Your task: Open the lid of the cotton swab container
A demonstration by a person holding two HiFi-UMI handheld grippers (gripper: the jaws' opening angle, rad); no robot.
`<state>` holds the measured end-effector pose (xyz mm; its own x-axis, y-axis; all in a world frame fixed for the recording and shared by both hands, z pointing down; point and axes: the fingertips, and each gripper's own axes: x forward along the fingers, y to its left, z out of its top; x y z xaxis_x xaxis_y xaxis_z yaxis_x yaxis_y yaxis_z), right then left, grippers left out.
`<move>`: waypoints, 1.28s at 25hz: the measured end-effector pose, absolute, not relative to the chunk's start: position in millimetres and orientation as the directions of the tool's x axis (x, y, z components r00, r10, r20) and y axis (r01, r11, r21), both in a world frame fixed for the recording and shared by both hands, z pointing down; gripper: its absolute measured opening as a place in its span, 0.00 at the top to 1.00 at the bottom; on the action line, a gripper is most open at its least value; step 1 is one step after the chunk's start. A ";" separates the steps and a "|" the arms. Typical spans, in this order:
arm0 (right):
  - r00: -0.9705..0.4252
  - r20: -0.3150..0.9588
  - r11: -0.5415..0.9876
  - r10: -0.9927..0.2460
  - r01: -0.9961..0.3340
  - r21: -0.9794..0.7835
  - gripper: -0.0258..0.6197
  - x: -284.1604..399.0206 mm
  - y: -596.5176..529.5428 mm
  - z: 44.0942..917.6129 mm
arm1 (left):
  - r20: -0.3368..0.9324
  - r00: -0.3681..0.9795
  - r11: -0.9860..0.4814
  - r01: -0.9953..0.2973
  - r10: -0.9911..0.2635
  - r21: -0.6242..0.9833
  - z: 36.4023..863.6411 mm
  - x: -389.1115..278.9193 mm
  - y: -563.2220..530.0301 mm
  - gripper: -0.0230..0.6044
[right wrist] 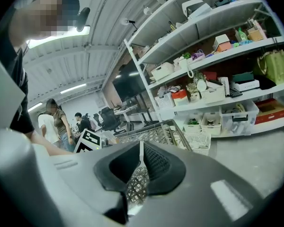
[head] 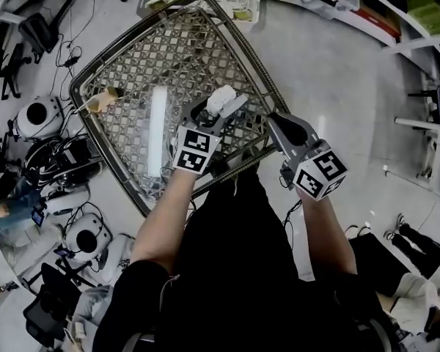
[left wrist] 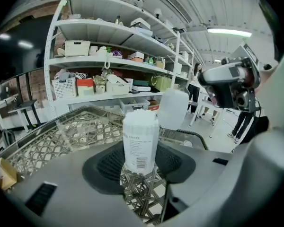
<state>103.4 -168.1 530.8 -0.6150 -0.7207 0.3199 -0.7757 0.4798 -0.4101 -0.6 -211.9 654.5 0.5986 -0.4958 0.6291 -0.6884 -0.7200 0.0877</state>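
The cotton swab container (left wrist: 141, 143) is a white cylinder with a printed label, standing upright between the pads of my left gripper (left wrist: 142, 167), which is shut on its lower part. Its translucent lid (left wrist: 173, 109) stands tipped up and off to the right of the top. In the head view the container (head: 221, 99) and my left gripper (head: 214, 114) hang over the wire cart's near right side. My right gripper (head: 273, 120) hangs just to the right of it, by the cart rim. Its pads (right wrist: 151, 162) meet with nothing between them.
A wire shopping cart (head: 95, 61) lies below both grippers; inside are a small tan object (head: 103, 100) and a long white strip (head: 158, 127). Cables and round white devices (head: 37, 116) crowd the floor at left. Stocked shelves (left wrist: 109, 65) stand beyond the cart, with people (right wrist: 57, 124) further off.
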 end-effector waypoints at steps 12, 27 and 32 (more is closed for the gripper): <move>-0.594 0.333 0.443 -0.733 -0.787 -0.428 0.94 108.9 -146.1 557.4 | 0.653 0.570 -0.726 -0.686 -0.500 0.043 696.1 8.9 -216.8 0.65; -0.613 0.345 0.469 -0.710 -0.778 -0.417 0.94 92.5 -139.8 544.3 | 0.677 0.533 -0.714 -0.700 -0.508 0.016 704.9 1.2 -219.5 0.64; -0.614 0.338 0.471 -0.713 -0.777 -0.417 0.94 89.2 -143.0 534.1 | 0.697 0.538 -0.730 -0.683 -0.474 0.031 706.6 -3.4 -211.8 0.58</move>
